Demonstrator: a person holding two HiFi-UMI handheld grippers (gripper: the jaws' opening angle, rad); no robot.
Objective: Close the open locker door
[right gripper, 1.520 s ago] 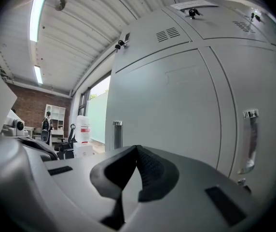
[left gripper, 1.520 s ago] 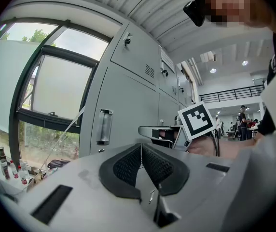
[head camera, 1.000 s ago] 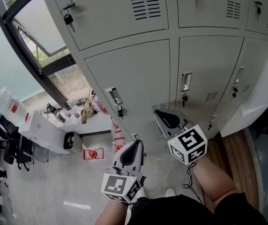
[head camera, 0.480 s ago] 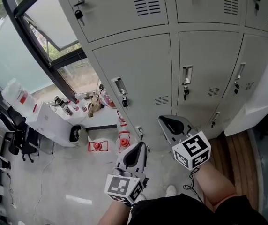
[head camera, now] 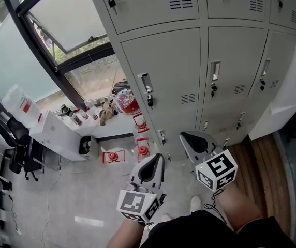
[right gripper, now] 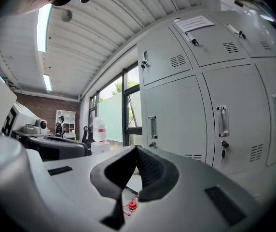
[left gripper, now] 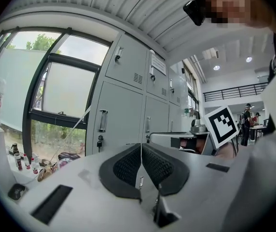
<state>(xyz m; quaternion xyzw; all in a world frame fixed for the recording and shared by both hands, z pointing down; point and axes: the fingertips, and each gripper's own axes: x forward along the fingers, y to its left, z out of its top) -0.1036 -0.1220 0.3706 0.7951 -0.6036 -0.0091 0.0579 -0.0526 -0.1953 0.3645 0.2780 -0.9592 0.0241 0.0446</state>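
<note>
A row of grey lockers [head camera: 163, 81] fills the top of the head view, and the doors facing me look shut, with handles and keys. At the far right a pale panel [head camera: 285, 92] stands out from the row like an open door. My left gripper [head camera: 153, 165] is shut and empty, low in the middle, short of the lockers. My right gripper [head camera: 188, 138] is beside it, also shut and empty. In the left gripper view the pads [left gripper: 128, 166] meet in front of the lockers [left gripper: 121, 110]. In the right gripper view the right gripper [right gripper: 136, 154] points along the locker fronts [right gripper: 176, 115].
A big window [head camera: 49, 40] takes up the left. Below it stand a white cabinet [head camera: 49, 136] with small bottles and an office chair [head camera: 18, 159]. Red items [head camera: 112, 156] lie on the floor by the locker base. A wooden floor strip [head camera: 264, 159] runs at the right.
The lockers have drawn away and slid right in the head view, with more floor showing. Both grippers sit lower in the frame, still shut and empty.
</note>
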